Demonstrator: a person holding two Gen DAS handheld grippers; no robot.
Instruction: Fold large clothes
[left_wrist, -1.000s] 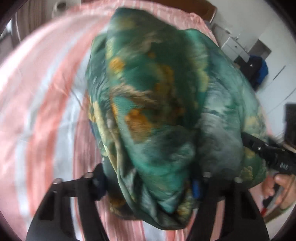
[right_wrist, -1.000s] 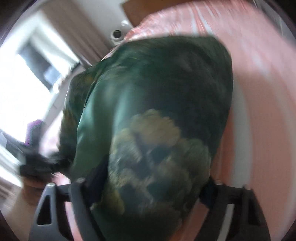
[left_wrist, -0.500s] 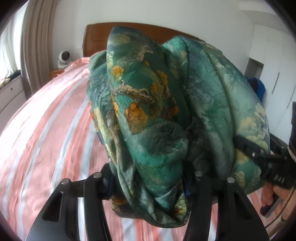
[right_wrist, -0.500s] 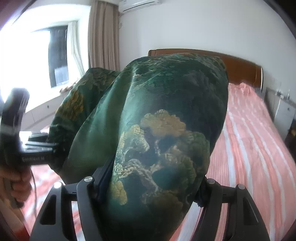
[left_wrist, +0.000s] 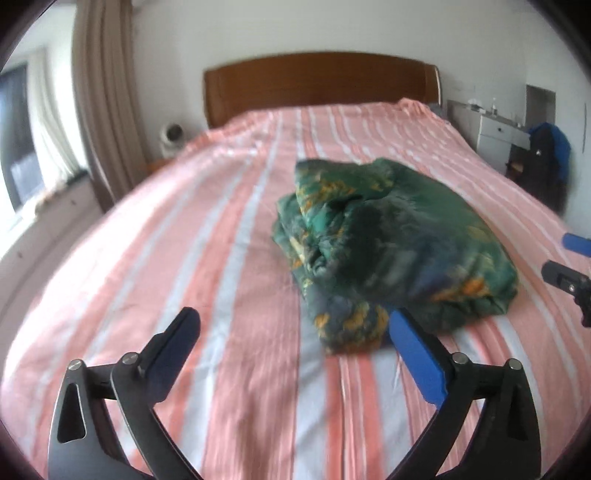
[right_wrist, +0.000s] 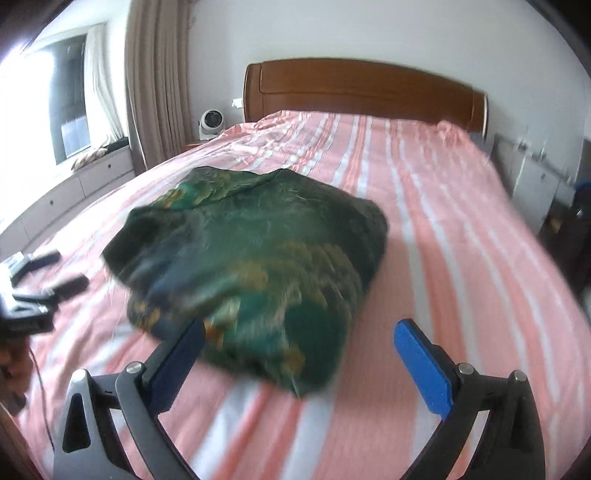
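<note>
Left hand-held gripper (left_wrist: 291, 328): black frame, blue pads, jaws opening to full spread, nothing between them; the right pad's tip just beside the near left corner of the bundle, whether touching cannot be told.

Green satin garment with gold and orange print (left_wrist: 391, 251), folded into a thick rumpled bundle, lying on the pink-and-white striped bed (left_wrist: 221, 240), well short of the brown wooden headboard (left_wrist: 317, 85). From the left hand-held gripper, ahead and off to the right. Long axis apparently running from that near left corner away toward the bundle's right, though blur softens the outline.

Right hand-held gripper (right_wrist: 299, 336): same build, jaws likewise opening wide and empty; bundle straight ahead, its near edge filling the gap beyond the pads, left pad overlapping the cloth in view, contact uncertain. Judged the nearer and better centred of the two for any further tidying. Fold looks close to finished.
</note>
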